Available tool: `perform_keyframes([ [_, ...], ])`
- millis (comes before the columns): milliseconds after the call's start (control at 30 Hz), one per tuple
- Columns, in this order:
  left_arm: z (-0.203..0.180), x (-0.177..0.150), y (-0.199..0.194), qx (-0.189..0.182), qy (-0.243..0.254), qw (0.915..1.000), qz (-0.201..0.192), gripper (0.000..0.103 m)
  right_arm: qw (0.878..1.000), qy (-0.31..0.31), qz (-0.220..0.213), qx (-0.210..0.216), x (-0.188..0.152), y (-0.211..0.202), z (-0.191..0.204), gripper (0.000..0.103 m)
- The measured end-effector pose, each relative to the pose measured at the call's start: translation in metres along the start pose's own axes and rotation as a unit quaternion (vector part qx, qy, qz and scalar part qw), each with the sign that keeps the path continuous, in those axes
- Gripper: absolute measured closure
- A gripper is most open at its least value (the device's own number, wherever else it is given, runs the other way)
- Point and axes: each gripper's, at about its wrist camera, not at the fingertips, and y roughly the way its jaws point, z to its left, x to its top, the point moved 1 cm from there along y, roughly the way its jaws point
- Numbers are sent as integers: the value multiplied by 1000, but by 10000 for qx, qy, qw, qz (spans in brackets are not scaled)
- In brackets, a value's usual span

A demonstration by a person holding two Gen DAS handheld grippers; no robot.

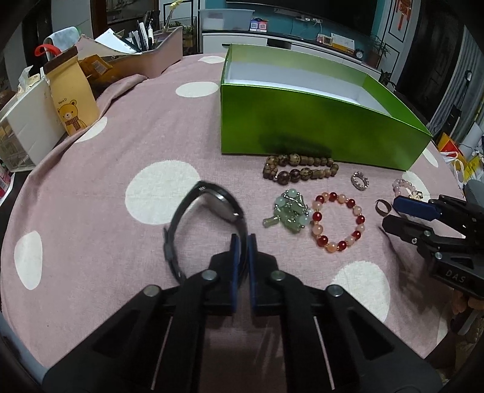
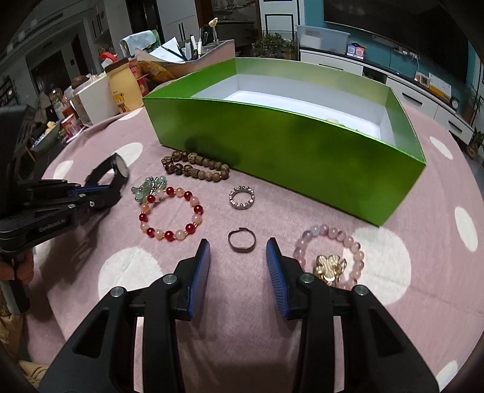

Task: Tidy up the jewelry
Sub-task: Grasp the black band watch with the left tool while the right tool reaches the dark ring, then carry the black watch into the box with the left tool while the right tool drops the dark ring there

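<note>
Left fingers (image 1: 241,241) pinched on black watch (image 1: 208,208) strap, angled downward; right fingers (image 2: 238,251) apart above dark ring (image 2: 241,240).

A home living room. The surface (image 1: 90,211) wears a pink cloth with white dots, a household covering. Behind it runs a low white cabinet (image 1: 317,45) against a teal wall, beneath a large dark screen (image 1: 302,12). Potted plants (image 1: 378,48), a small clock (image 1: 359,54), a clear storage bin (image 1: 225,18), a pen holder (image 1: 142,39) and snack packets (image 2: 133,87) crowd the edges.
</note>
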Motion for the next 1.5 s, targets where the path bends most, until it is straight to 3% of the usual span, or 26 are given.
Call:
perform_keyframes([
  [133, 4, 0, -2, -65, -87, 9999, -39, 99, 9998, -152, 19, -101, 4, 5, 2, 64],
  [367, 6, 0, -8, -176, -193, 9995, -149, 100, 9990, -415, 17, -193, 6, 7, 8, 83],
  [600, 8, -1, -10, -225, -264, 9992, -201, 100, 9990, -385, -119, -174, 2, 1, 10, 83],
  [1033, 8, 9, -36, -300, -384, 9978, -450, 100, 9974, -165, -697, -54, 3, -48, 0, 83],
  [1233, 2, 28, -55, -280, -319, 9966, -712, 100, 9950, -122, -988, -101, 14, -68, -9, 83],
  [1500, -25, 82, -70, -276, 54, 9929, -1155, 100, 9904, -148, -1332, -329, 40, -83, -26, 83],
])
